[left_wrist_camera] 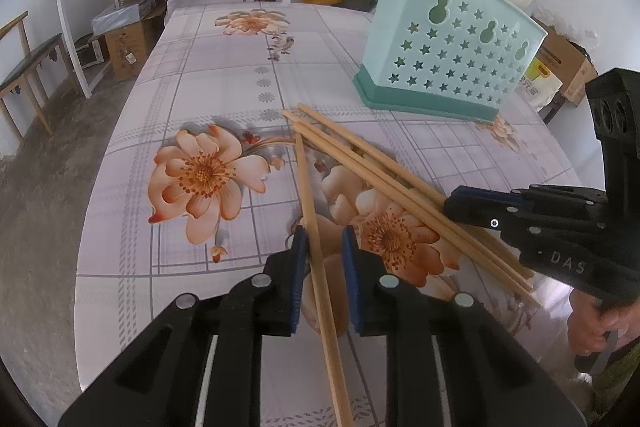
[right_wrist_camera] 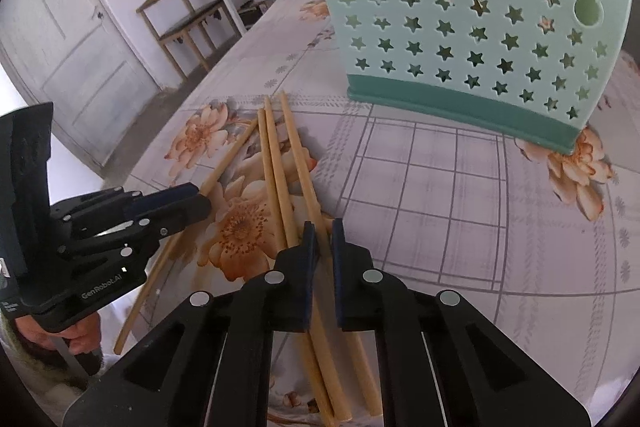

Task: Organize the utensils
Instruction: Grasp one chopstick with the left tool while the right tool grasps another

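The left gripper (left_wrist_camera: 325, 247) has 1 wooden chopstick (left_wrist_camera: 316, 259) lying between its fingers (left_wrist_camera: 299, 255); the left pad touches the stick, while a clear gap shows on the right side, so the fingers sit narrow but do not look clamped. The right gripper (right_wrist_camera: 324, 239) has its fingers nearly together around the rightmost stick of the 3 chopsticks (right_wrist_camera: 280, 179) that lie side by side on the worktop (right_wrist_camera: 440, 195); whether the pads press it firmly I cannot tell, as the stick blurs between them.

The green holder (right_wrist_camera: 460, 27), pierced with stars, stands upright ahead of the right fingers and well apart from them, with at least 1 stick showing through its holes.

Risks, as I judge them:
- The left stick may slide or roll out on lifting, since only 1 pad bears on it.
- The right fingers could catch or drag a neighbouring stick, because the 3 lie touching or just beside each other under the fingertips.
- A stick held near its thick end would hang tilted, and its far tip could strike the holder's wall and tip the light plastic over.
- The 2 grippers work close together, so their bodies could bump if both lift at once.
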Tool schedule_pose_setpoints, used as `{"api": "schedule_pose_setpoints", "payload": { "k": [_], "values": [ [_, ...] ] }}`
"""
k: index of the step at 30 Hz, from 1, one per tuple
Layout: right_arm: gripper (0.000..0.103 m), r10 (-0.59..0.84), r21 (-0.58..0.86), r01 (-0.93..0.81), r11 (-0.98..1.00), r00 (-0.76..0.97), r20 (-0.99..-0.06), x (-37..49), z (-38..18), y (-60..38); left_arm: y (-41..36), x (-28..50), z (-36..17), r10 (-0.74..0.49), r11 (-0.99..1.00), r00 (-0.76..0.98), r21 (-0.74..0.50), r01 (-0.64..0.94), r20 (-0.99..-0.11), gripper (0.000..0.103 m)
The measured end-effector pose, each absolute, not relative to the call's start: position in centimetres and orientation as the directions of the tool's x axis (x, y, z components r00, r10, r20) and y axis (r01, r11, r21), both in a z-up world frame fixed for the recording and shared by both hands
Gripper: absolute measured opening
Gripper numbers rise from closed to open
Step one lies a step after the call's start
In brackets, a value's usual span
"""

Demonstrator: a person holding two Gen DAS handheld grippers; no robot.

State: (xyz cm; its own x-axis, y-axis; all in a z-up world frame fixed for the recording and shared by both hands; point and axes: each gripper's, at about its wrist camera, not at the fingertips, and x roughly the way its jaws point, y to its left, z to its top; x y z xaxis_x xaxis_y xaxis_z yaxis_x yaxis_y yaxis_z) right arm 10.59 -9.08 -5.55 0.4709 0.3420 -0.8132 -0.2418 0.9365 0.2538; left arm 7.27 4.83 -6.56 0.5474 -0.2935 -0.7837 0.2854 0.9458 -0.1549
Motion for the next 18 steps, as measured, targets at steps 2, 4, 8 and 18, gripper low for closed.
{"api": "schedule_pose_setpoints", "payload": {
  "k": [2, 4, 8, 18],
  "values": [
    [0.006, 0.322, 0.236, -0.233, 0.943, 0.473, -0.82, 10.3, -5.5, -9.1, 4.8, 7.2, -6.6, -0.294, 0.946, 0.548, -0.156, 0.284, -0.783, 0.018],
    [0.006, 0.307, 0.231, -0.213, 0.949, 0.471, -0.827, 9.9, -5.5, -9.4, 4.9, 7.2, -6.6, -0.297, 0.946, 0.547, -0.161, 0.283, -0.783, 0.018],
    [0.006, 0.299, 0.251, -0.163, 0.954, 0.458, -0.837, 8.3, -5.4, -11.3, 4.9, 7.2, -6.6, -0.3, 0.945, 0.546, -0.165, 0.283, -0.782, 0.018],
    [0.006, 0.282, 0.271, -0.085, 0.959, 0.411, -0.867, 4.8, -5.0, -13.7, 5.0, 7.5, -6.7, -0.297, 0.947, 0.557, -0.164, 0.277, -0.776, 0.011]
  ]
}}
